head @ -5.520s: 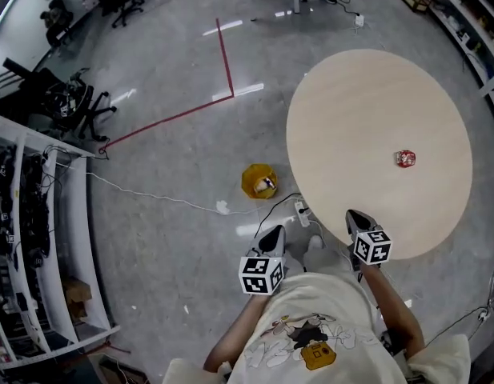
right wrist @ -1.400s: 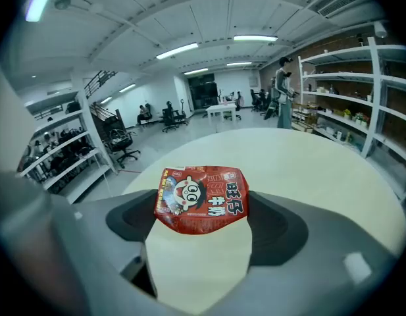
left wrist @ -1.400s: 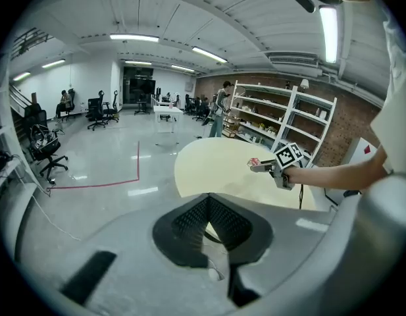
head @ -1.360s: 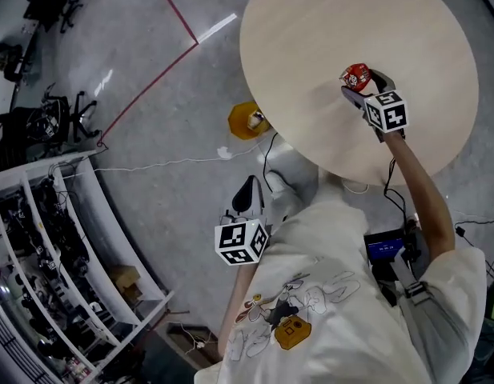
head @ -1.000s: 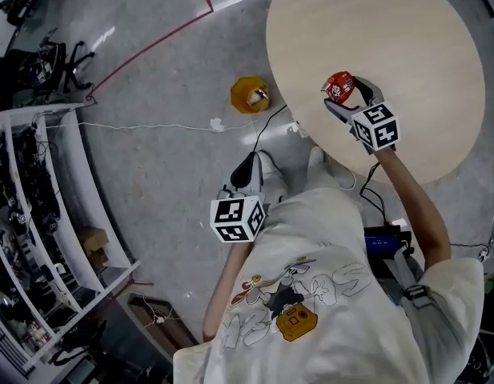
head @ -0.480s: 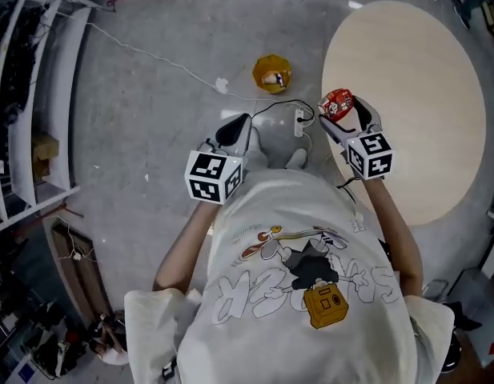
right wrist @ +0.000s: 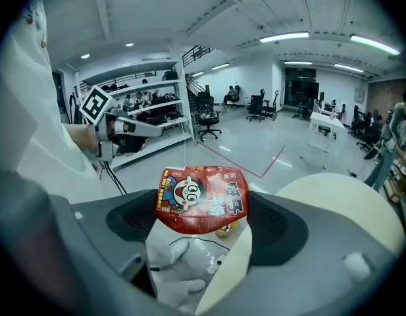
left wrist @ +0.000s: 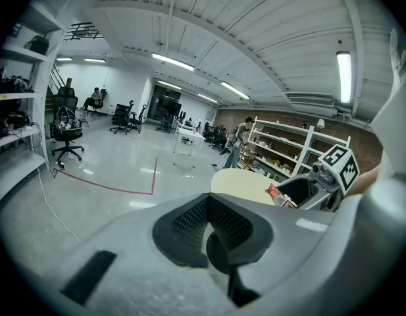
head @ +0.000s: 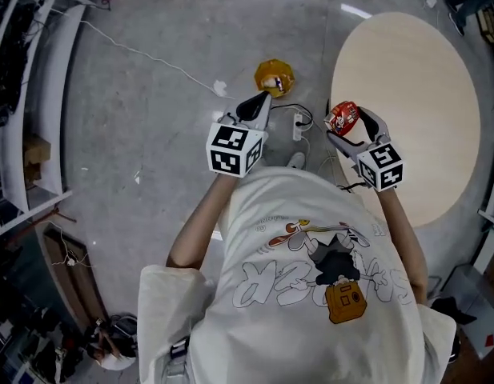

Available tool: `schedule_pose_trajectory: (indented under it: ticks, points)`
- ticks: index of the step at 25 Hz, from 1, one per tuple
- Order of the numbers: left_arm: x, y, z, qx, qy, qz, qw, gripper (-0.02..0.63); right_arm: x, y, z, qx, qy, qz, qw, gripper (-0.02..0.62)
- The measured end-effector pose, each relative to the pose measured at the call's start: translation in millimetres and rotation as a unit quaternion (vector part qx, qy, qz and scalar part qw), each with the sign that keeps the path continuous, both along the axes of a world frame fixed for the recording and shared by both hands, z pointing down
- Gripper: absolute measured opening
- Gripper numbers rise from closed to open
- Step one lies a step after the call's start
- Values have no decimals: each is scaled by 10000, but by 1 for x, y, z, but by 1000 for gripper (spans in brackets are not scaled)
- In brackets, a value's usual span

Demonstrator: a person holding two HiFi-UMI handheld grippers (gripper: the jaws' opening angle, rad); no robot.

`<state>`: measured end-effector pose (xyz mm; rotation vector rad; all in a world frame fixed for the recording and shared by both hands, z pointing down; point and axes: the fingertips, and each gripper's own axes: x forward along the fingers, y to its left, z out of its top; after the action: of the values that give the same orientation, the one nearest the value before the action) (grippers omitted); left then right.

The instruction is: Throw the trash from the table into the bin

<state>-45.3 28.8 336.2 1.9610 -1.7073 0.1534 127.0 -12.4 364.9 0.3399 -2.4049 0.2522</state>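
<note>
Compared with half a second earlier, the left claw (head: pixel 259 104) is being held further forward, with its tip pointing toward the bin. The red snack packet (head: pixel 343 118), which was lying out on the surface (head: pixel 415 110) some seconds back, is being carried at that surface's rim. Nearest, the packet is being pinched in the right claw (head: pixel 347 126). In the right gripper view the jaws are being kept closed down to the packet's thickness. Only its lower part is being gripped, while the printed face is being left standing free above the pads. The left claw is being carried with its jaws together and nothing between them. Further out, a white power strip (head: pixel 297 124) and a black cable (head: pixel 280 105) are lying on the floor (head: pixel 150 118), between the person and the bin. Beyond them the yellow bin (head: pixel 273 77) is standing on the floor, well apart from the packet, and something is already lying inside it. The packet is judged to be light and crinkly, and the bin's mouth looks small. If the packet is being let go from this height, short of the bin, it could flutter aside and land on the floor or among the cable. It could also slip from the shallow pinch while being swung across.
</note>
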Motion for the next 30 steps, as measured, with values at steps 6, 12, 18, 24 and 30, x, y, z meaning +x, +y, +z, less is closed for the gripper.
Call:
schedule_pose_trajectory:
  ticks: [6, 12, 18, 24, 30]
  points:
    - [-31, 7, -9, -92, 336, -346, 9988, 3, -37, 3, -13, -118, -74, 67, 9999, 431]
    - [-54, 16, -2, -213, 478, -150, 9985, 3, -72, 17, -9, -186, -26, 145, 9997, 431]
    - [-86, 14, 9, -211, 417, 68, 9989, 3, -103, 18, 5, -168, 157, 107, 9997, 431]
    - [-101, 11, 12, -330, 310, 233, 9987, 3, -128, 15, 4, -128, 314, -101, 9994, 431]
    - [-97, -13, 24, -500, 282, 215, 9981, 3, -135, -12, 21, -210, 365, -216, 9989, 431]
